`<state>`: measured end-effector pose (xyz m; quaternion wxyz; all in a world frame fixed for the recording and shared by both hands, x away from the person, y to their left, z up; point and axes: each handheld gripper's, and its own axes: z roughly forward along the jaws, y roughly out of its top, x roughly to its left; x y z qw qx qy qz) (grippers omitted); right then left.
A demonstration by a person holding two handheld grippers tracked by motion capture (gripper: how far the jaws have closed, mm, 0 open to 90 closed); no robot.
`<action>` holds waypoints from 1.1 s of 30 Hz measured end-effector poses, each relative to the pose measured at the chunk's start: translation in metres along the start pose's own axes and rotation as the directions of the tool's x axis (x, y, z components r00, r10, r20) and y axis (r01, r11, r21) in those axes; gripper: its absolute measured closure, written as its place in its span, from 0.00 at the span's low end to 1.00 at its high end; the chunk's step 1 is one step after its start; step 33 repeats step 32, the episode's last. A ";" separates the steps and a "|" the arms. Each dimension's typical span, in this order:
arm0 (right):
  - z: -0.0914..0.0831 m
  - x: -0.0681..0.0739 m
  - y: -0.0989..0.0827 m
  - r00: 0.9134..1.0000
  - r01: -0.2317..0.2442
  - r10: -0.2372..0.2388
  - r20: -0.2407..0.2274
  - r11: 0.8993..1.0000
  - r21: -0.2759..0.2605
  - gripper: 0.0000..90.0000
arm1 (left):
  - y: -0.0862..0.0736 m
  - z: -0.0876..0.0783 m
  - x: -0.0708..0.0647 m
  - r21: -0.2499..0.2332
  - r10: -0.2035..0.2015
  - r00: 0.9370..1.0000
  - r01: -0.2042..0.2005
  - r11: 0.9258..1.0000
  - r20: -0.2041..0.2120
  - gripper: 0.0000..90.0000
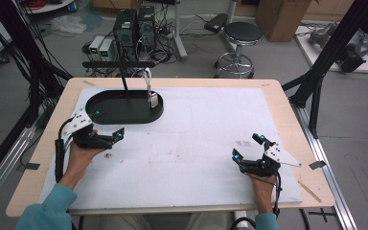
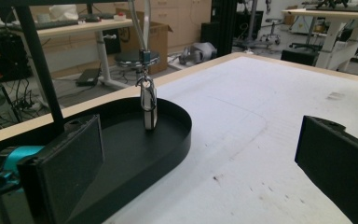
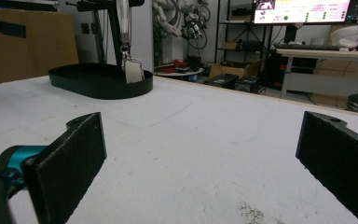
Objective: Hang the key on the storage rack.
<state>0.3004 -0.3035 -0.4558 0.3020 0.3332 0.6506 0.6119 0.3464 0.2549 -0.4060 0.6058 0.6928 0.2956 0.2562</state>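
A black oval tray (image 1: 124,119) lies on the far left of the white mat, with a thin black stand (image 1: 123,76) rising from it. A small pale metal tag (image 1: 153,99) hangs on a clip and strap at the tray's right end, just over its floor. My left gripper (image 1: 108,124) is at the tray's near left rim, jaws open and empty. In the left gripper view the tag (image 2: 148,109) hangs ahead of the left gripper (image 2: 196,154), over the tray (image 2: 179,140). My right gripper (image 1: 247,147) rests at the near right, open and empty. The right gripper view shows the right gripper (image 3: 200,140) wide apart, the tray (image 3: 98,86) and tag (image 3: 133,71) far off.
The white mat (image 1: 196,143) covers most of the wooden table (image 1: 278,96). Black frame posts (image 1: 316,72) stand at the table's right and left sides. A stool (image 1: 242,33) and computer boxes (image 1: 134,26) stand on the floor beyond the far edge.
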 end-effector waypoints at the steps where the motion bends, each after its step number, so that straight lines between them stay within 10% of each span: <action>1: 0.000 0.000 0.000 1.000 0.001 -0.001 0.000 1.000 0.000 0.01 | -0.002 -0.004 -0.001 -0.016 -0.002 1.000 0.002 1.000 -0.001 0.02; 18: 0.000 0.000 0.000 1.000 0.007 -0.007 0.002 1.000 -0.003 0.01 | -0.053 -0.057 -0.018 -0.136 -0.076 0.997 0.073 0.988 -0.022 0.02; 33: 0.000 0.000 0.000 1.000 0.006 -0.006 0.004 1.000 -0.002 0.01 | -0.062 -0.061 -0.024 -0.188 -0.015 0.999 0.007 0.982 -0.040 0.02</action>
